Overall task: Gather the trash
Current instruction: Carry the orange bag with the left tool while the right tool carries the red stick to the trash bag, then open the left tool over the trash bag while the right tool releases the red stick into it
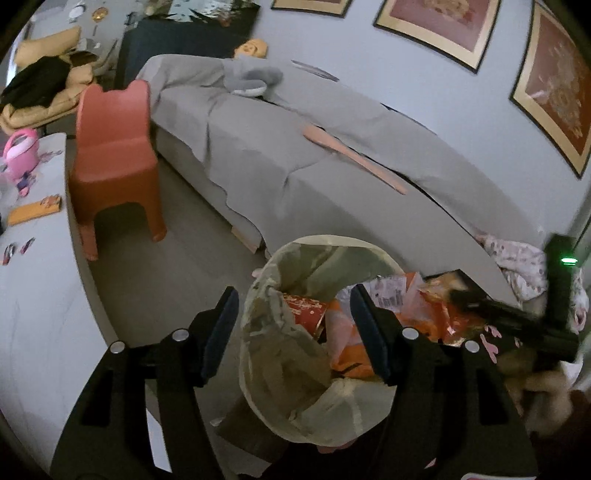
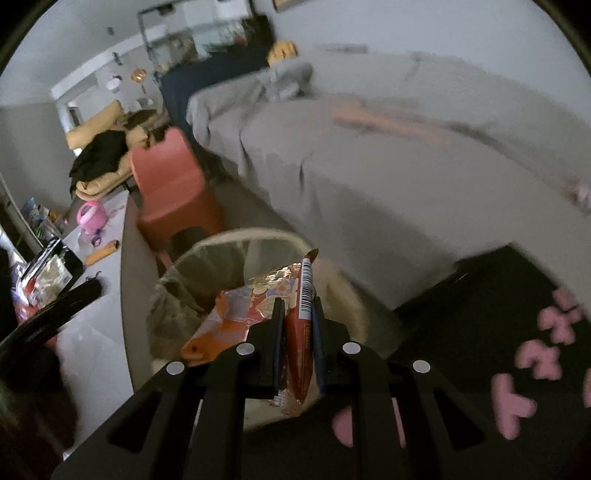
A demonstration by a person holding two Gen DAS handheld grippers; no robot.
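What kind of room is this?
Probably a living room or bedroom at home: a long seat under a grey cloth cover, gold-framed pictures on the wall, and a small red plastic child's chair.

Walls: pale wall [image 1: 369, 55] hung with gold-framed pictures [image 1: 439, 22].
Furniture: grey-covered sofa [image 1: 295, 147]; red child's chair [image 1: 114, 155].
Floor: grey floor [image 1: 177, 273].

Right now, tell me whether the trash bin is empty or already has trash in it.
Has trash in it. The lined trash bin holds crumpled orange and red wrappers in the left wrist view.
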